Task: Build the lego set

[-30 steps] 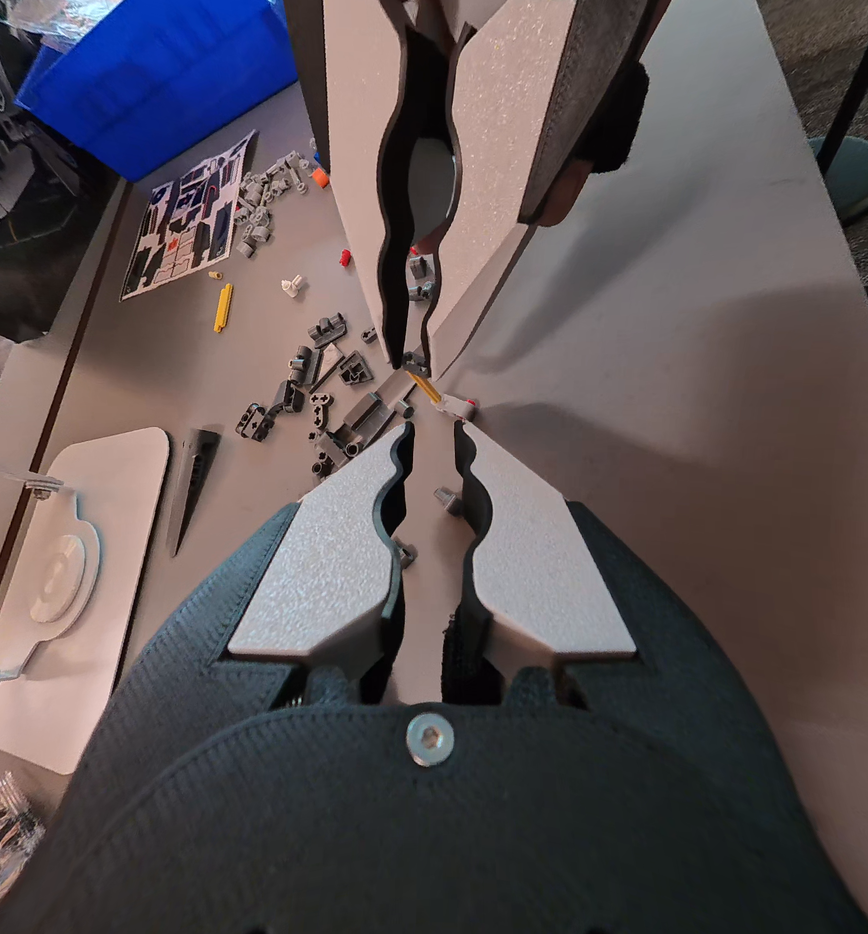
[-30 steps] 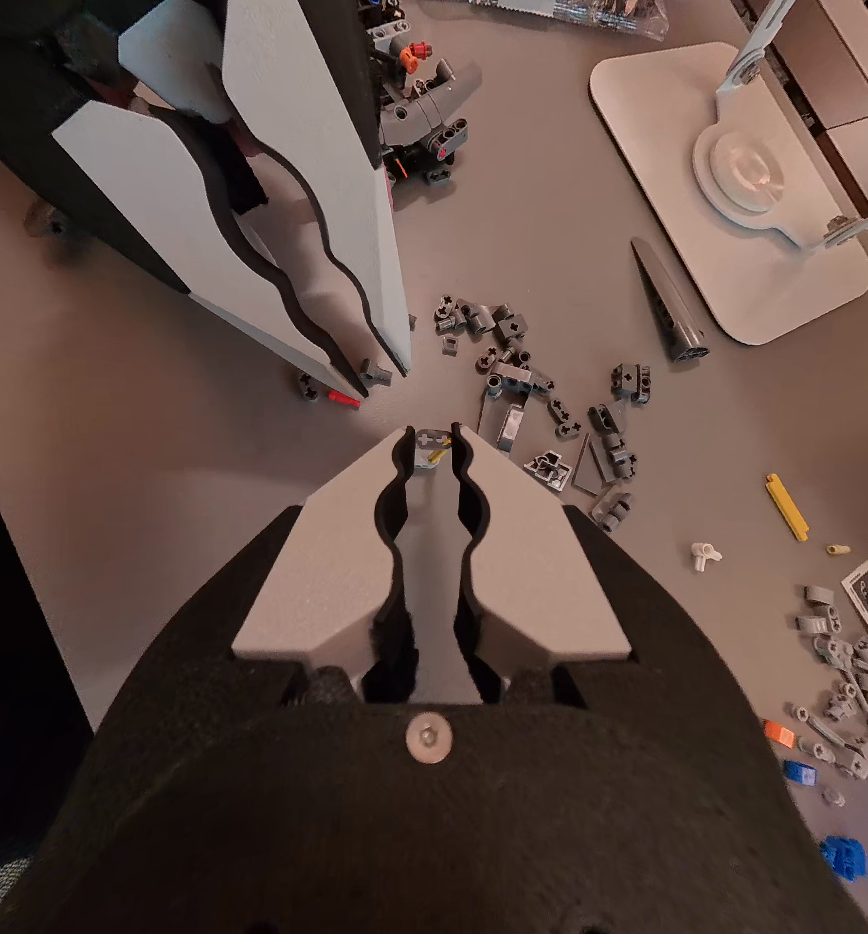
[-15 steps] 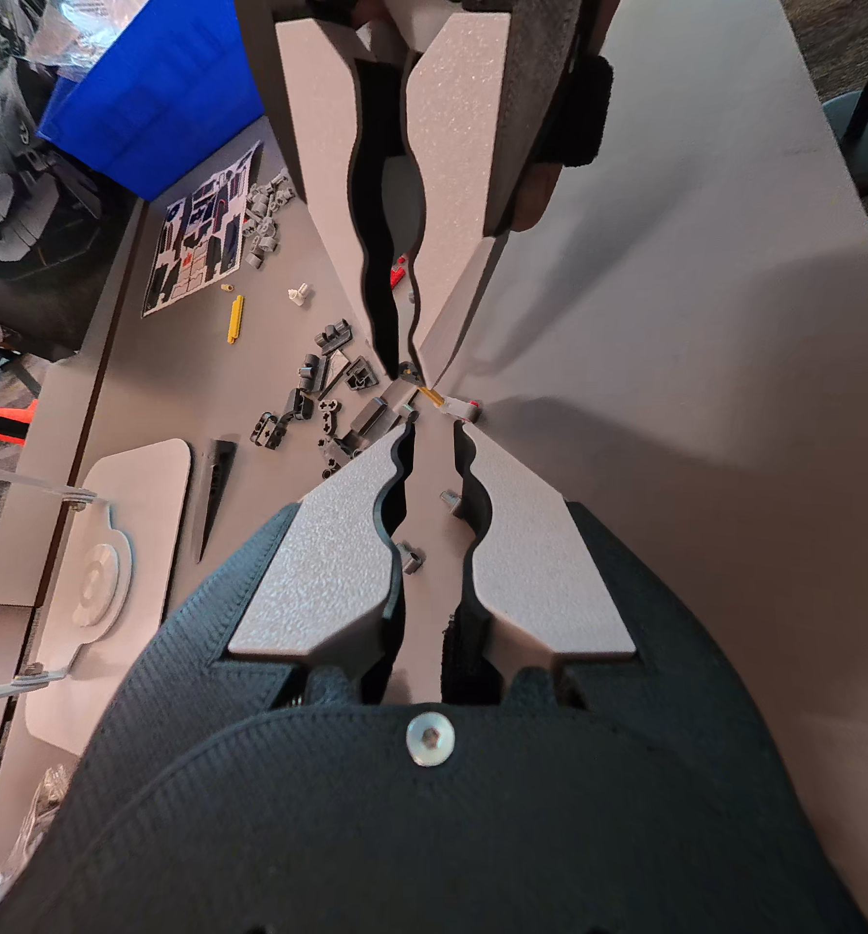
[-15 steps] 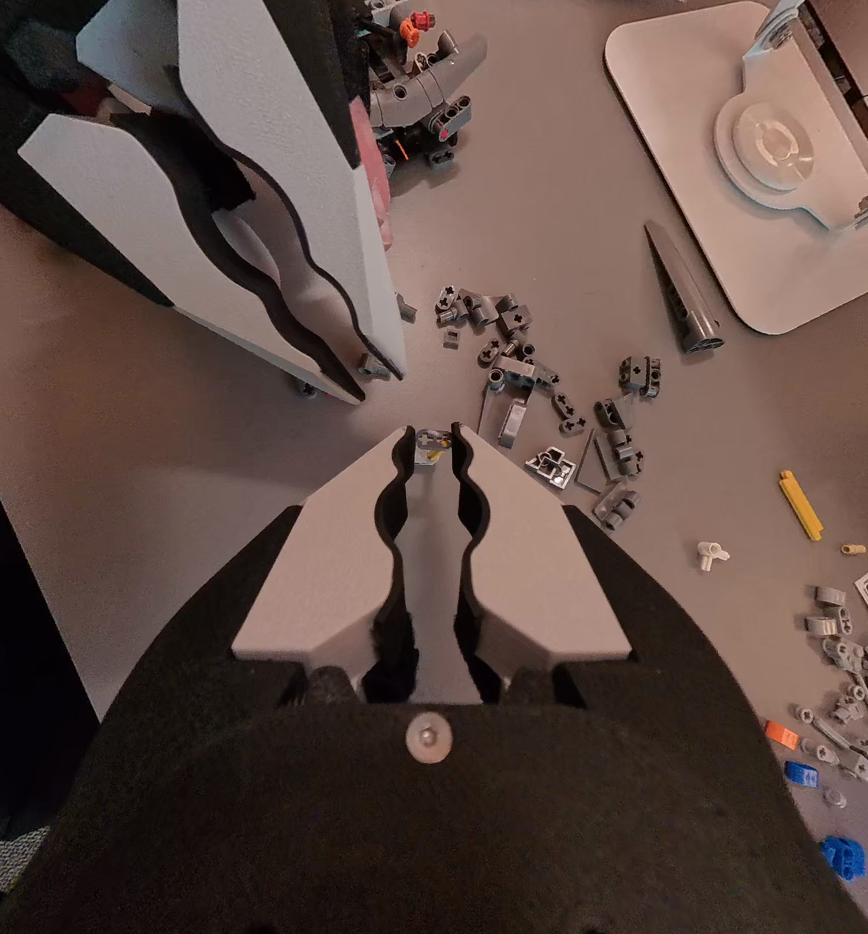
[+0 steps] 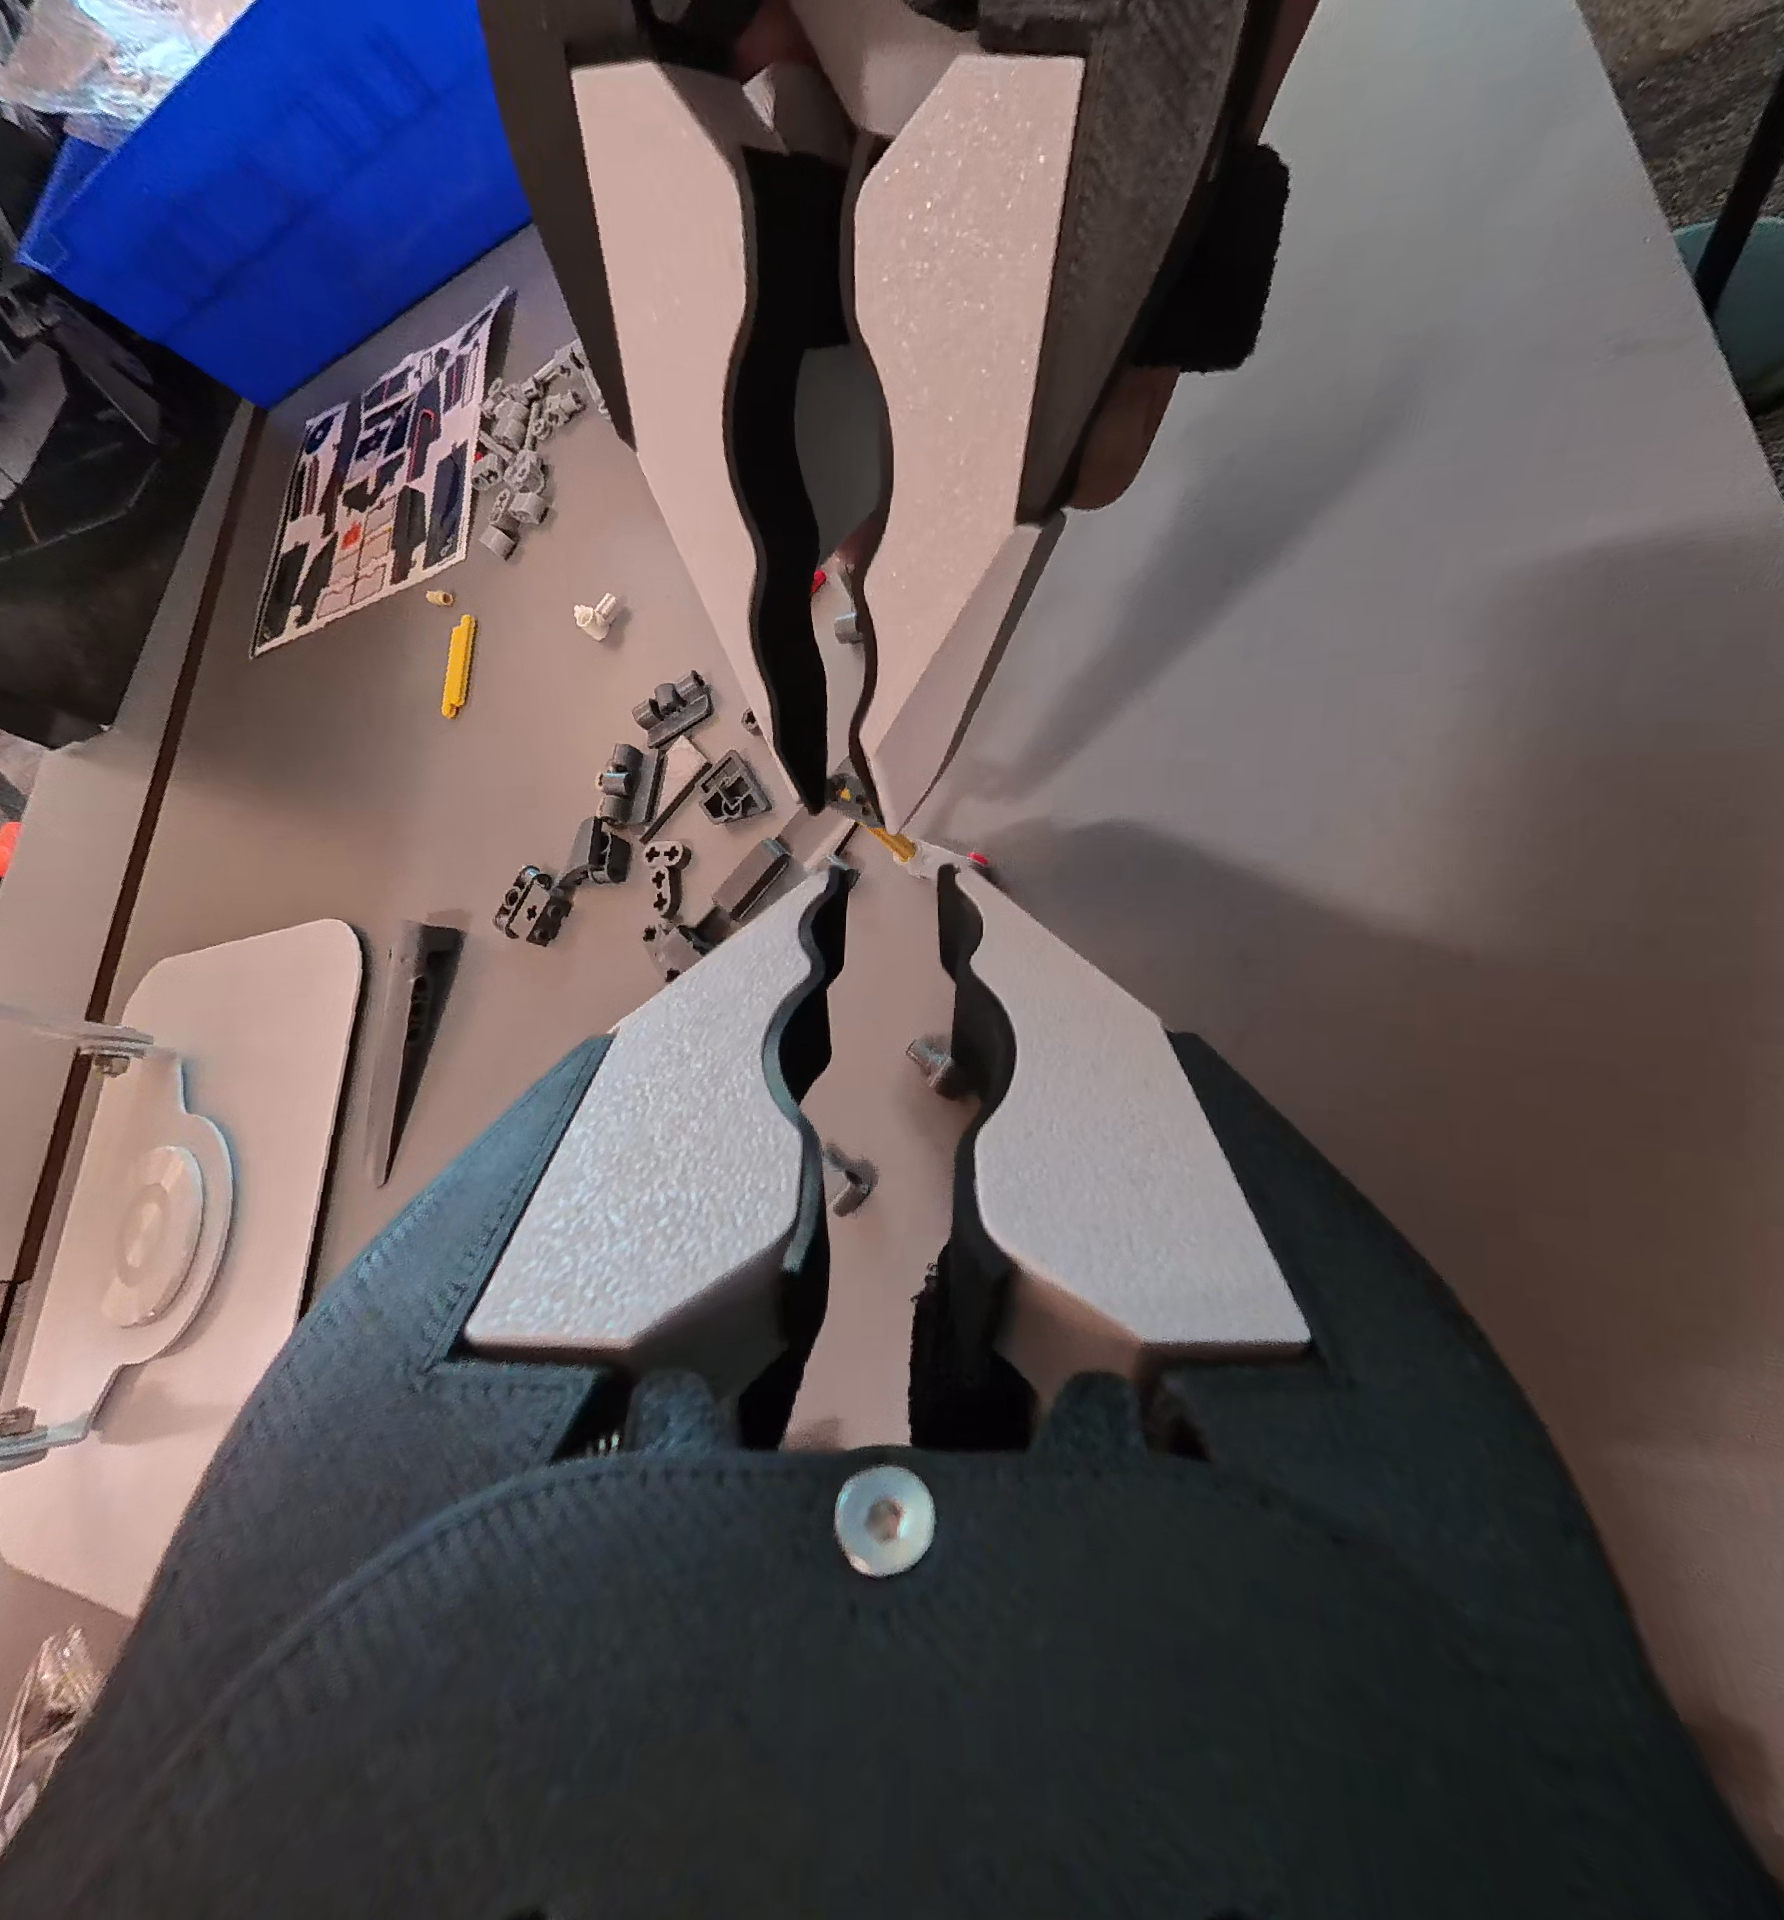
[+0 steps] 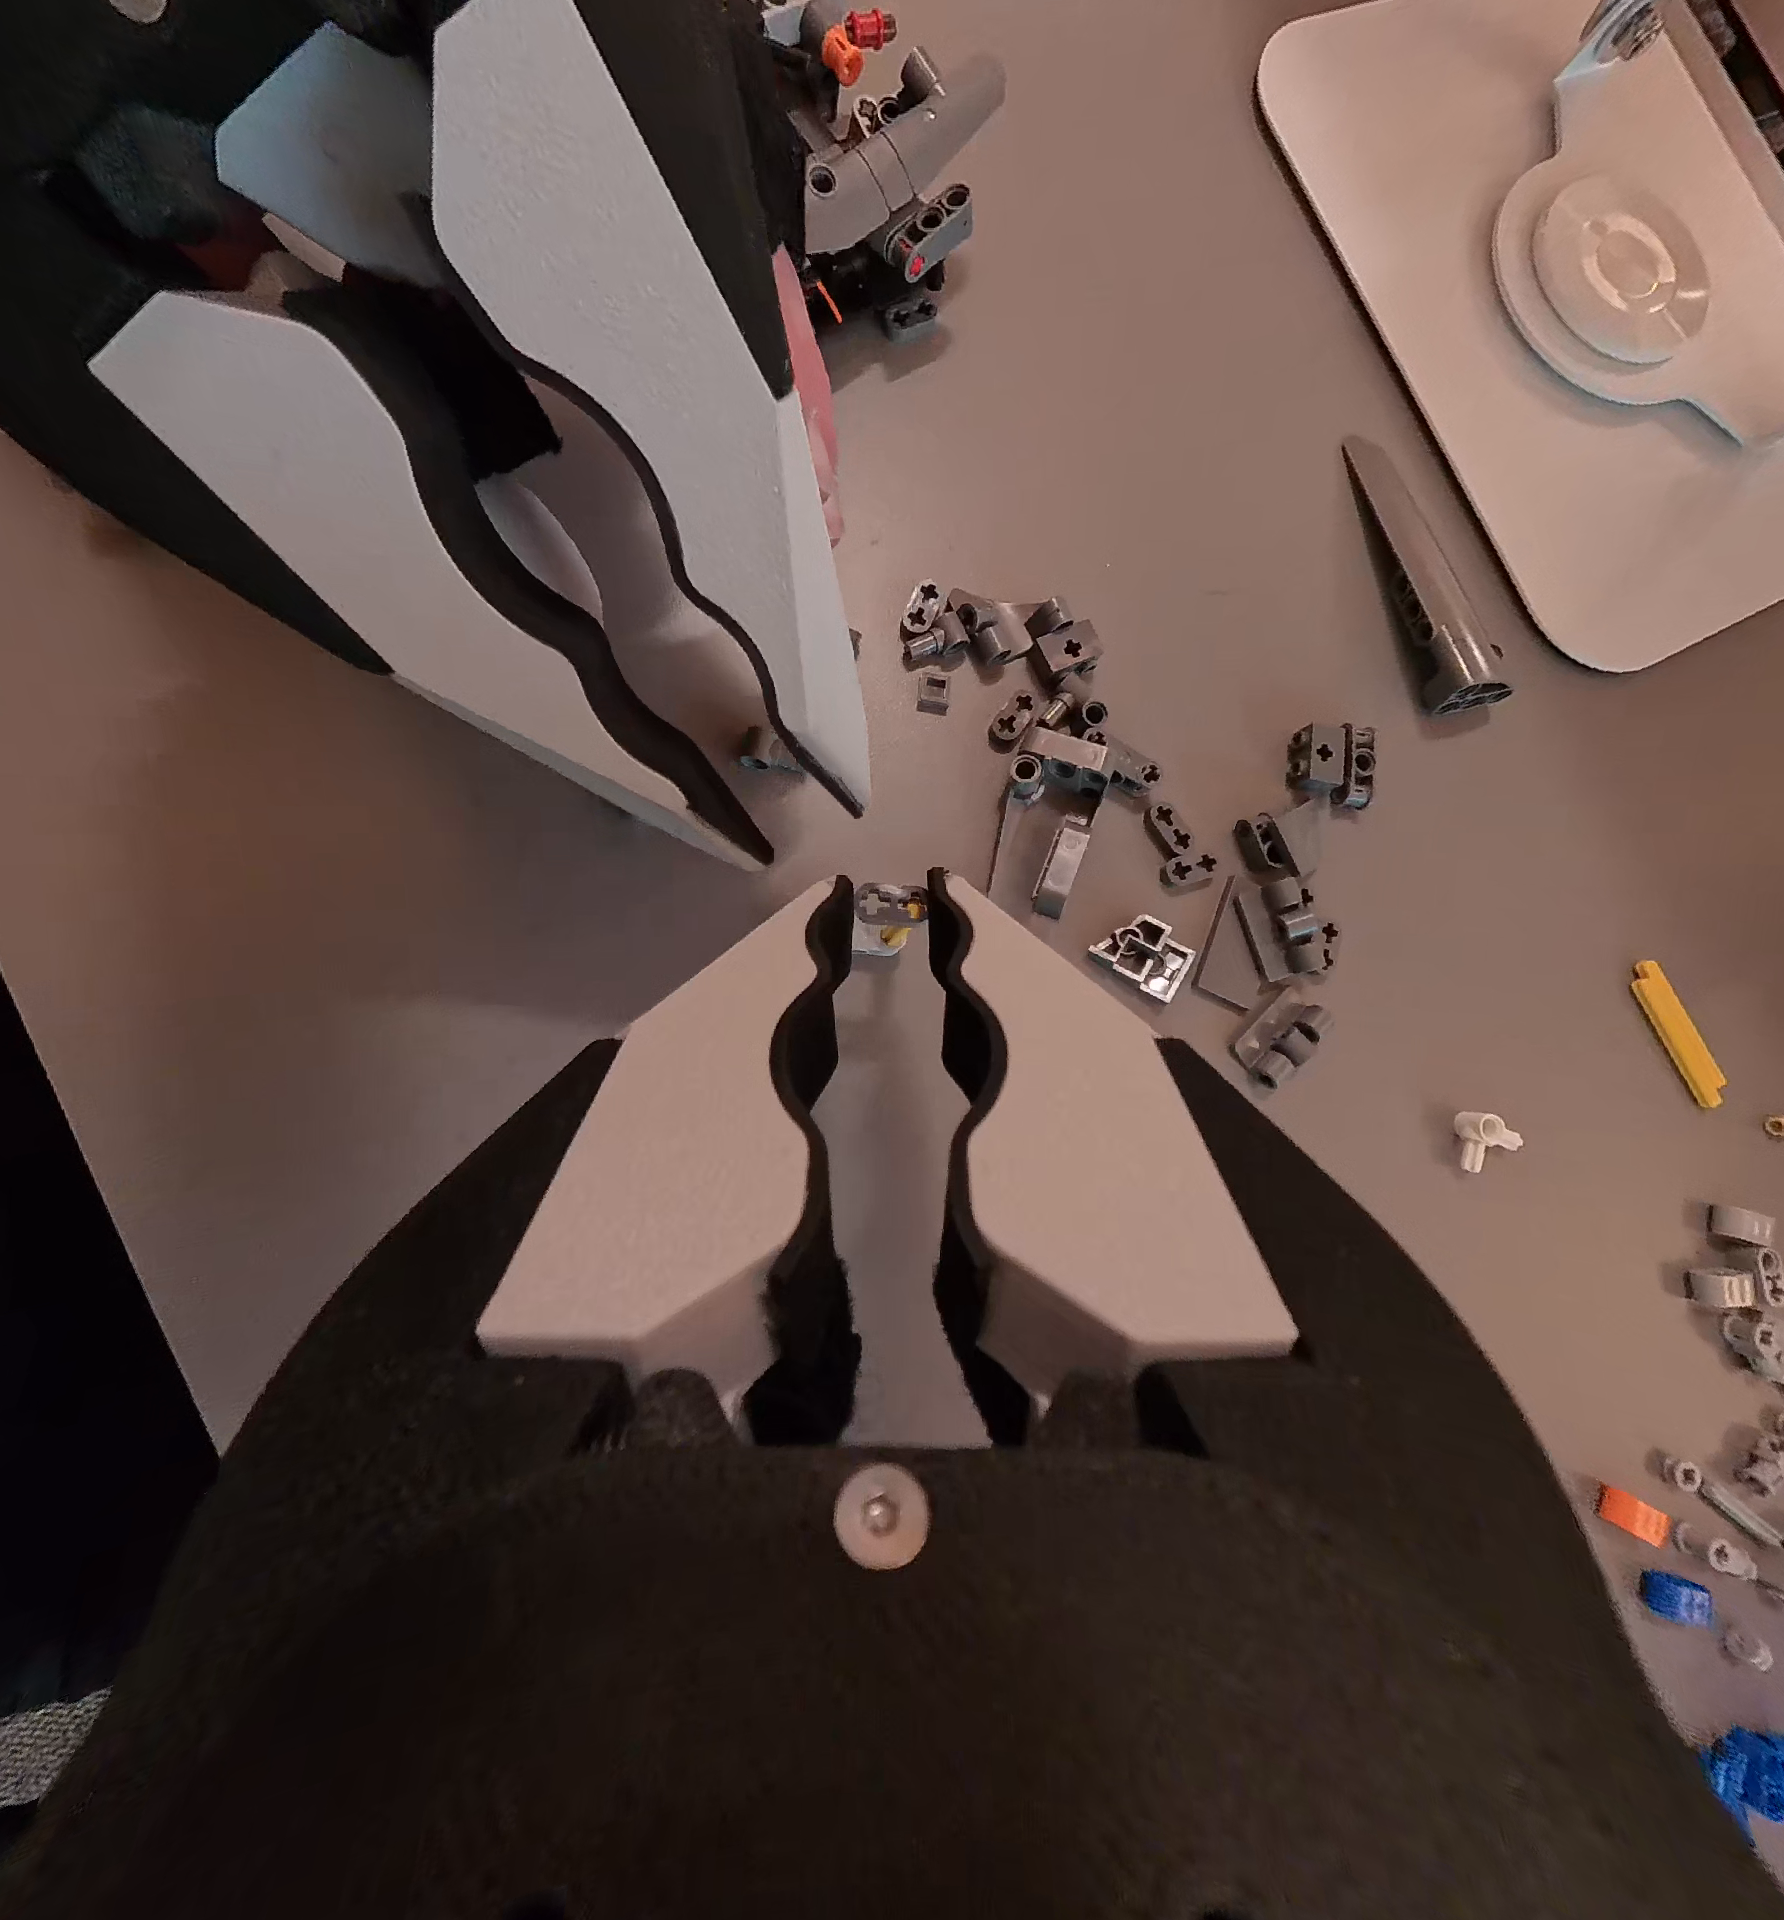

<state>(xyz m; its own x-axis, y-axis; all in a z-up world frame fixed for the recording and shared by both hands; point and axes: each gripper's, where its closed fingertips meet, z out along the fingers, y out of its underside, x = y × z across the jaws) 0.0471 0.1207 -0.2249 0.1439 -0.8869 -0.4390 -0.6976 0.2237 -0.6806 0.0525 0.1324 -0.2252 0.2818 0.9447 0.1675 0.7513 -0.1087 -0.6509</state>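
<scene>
Grey tabletop (image 6: 1127, 436) fills both views, strewn with small grey bricks (image 6: 1096, 727); a white plate-like base (image 6: 1490, 343) sits upper right of the right wrist view, a blue bin (image 5: 275, 197) upper left of the left one. At frame centre the right gripper (image 6: 890, 902) is clamped on a small grey connector with a yellow pin (image 6: 888, 914), both pads pressing it. The left gripper (image 5: 893, 883) stands with fingers slightly apart and nothing between them; the connector's yellow pin (image 5: 893, 840) lies just beyond its tips. Compared with a second ago, the left fingers have parted a little; the right grip is unchanged.
</scene>
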